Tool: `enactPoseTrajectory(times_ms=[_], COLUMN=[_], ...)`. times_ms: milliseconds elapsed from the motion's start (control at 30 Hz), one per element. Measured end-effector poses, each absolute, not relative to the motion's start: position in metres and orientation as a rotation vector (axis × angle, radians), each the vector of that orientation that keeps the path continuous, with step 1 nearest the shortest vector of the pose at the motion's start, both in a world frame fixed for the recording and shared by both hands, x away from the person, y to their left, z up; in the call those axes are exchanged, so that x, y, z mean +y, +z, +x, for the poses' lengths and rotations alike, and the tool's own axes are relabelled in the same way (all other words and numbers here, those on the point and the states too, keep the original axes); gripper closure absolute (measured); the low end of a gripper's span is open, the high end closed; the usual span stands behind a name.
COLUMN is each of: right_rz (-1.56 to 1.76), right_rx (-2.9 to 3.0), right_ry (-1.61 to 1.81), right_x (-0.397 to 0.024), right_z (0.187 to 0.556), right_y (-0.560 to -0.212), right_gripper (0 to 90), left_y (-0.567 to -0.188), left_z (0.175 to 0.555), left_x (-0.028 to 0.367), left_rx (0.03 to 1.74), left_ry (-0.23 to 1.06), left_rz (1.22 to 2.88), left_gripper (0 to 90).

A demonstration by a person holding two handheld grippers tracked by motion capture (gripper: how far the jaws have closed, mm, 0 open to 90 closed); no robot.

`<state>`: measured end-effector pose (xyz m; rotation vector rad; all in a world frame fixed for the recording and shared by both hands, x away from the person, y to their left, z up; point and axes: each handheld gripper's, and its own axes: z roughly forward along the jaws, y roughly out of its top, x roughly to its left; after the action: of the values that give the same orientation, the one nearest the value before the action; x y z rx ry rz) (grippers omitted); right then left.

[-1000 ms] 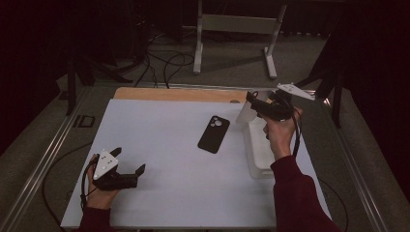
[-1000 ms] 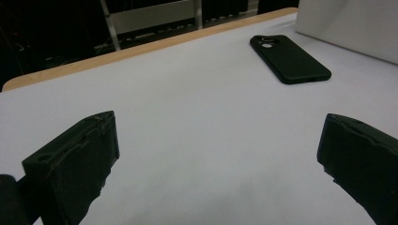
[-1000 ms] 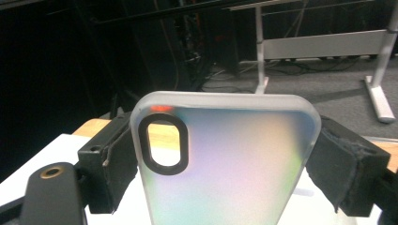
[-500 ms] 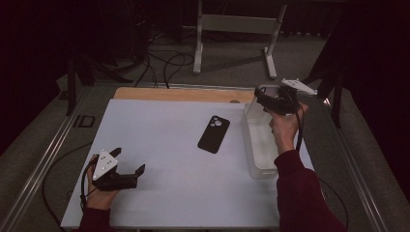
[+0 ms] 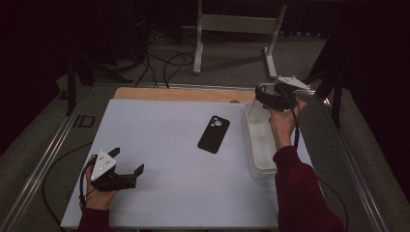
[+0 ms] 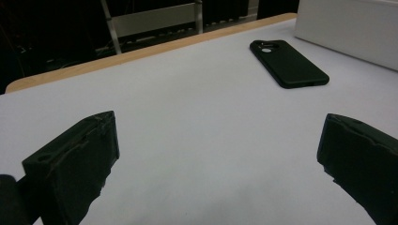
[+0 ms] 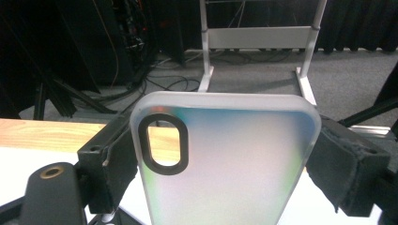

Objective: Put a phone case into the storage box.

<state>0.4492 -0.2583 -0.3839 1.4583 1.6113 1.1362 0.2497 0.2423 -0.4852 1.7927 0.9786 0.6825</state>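
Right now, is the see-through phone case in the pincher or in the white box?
In the pincher. The right gripper has its jaws pressed on both edges of the frosted phone case, lifted above the white bin.

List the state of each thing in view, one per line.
Clear case: held upright between the right gripper's fingers, above the bin's far end.
Phone: flat on the table, camera side up, untouched.
Bin: on the table, open-topped.
Left gripper: open, empty, resting on the table.

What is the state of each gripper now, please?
Left gripper: open, holding nothing.
Right gripper: closed on a translucent phone case.
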Motion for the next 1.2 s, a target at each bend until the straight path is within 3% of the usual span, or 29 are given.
enactPoseTrajectory(times_ms=[1200], right_rz=[1.556], right_rx=[1.727], right_ry=[0.948], right_x=[-0.251], right_z=[0.475], right_y=[-0.432], right_gripper=[16.0], left_y=[-0.481], left_z=[0.246], left_x=[0.245], left_rx=[0.977], left_ry=[0.700], left_rz=[1.752], left_gripper=[0.0])
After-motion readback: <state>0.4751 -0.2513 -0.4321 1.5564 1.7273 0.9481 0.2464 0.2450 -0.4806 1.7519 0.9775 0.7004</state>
